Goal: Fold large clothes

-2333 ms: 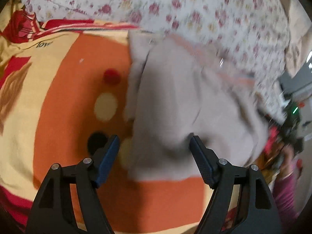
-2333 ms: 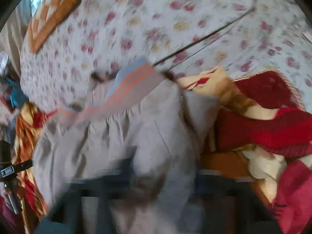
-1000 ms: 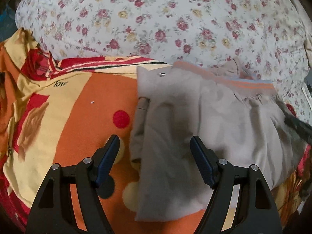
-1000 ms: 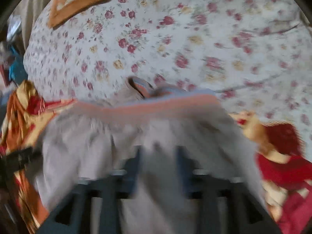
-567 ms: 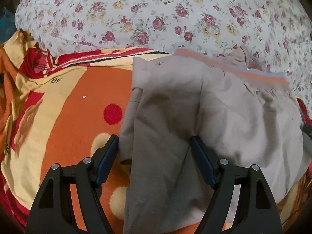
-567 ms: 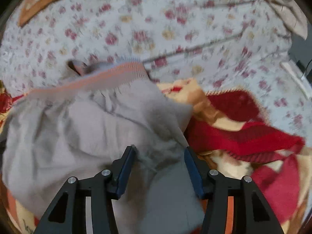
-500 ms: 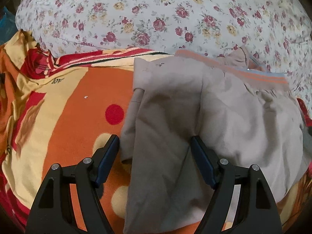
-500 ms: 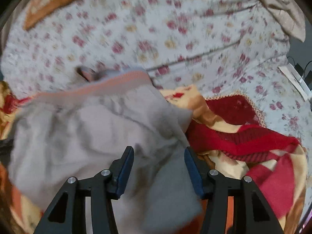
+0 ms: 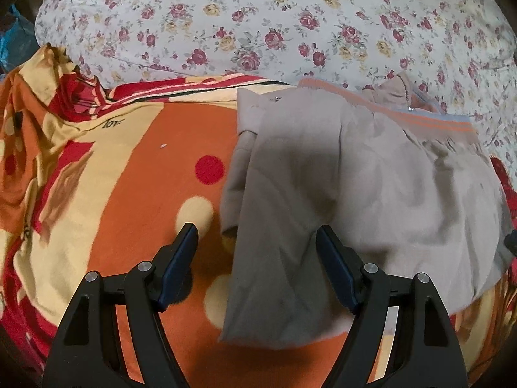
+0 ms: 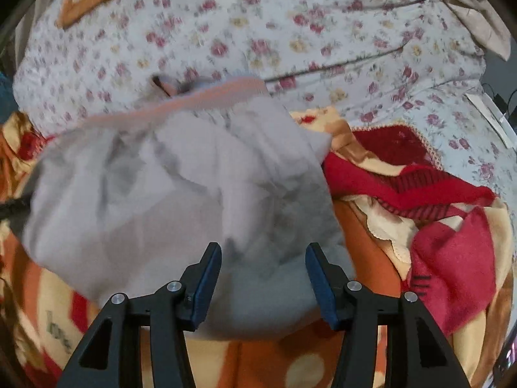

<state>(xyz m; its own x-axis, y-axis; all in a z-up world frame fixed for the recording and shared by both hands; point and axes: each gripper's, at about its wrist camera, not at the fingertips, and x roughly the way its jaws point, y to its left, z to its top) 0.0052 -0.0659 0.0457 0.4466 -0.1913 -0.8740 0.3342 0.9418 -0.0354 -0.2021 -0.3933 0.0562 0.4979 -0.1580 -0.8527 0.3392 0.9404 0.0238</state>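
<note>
Grey garment: a folded grey-beige piece (image 9: 371,187) lies on the blanket, its orange-and-blue striped waistband (image 9: 429,119) along the far edge, next to the floral sheet.
Blanket: orange fleece (image 9: 135,174) with red and cream dots and cream bands; it is the landmark for everything below.
Floral sheet: white with red roses (image 9: 258,16), beyond the blanket's far edge.
Left gripper: (image 9: 257,249) wide apart, holding nothing, above the blanket's near part; its right finger (image 9: 336,268) is over the garment's near left flap, its left finger (image 9: 179,265) over bare blanket beside a cream dot.
Right gripper: (image 10: 263,268) also spread wide and holding nothing, above the garment's near right corner on the blanket.
Garment, right wrist view: (image 10: 168,194) blurred, so whether the fingers touch the cloth is unclear; waistband (image 10: 200,97) at the far side.
Red folds: bunched red and cream parts of the blanket (image 10: 420,194) sit just right of the garment.
</note>
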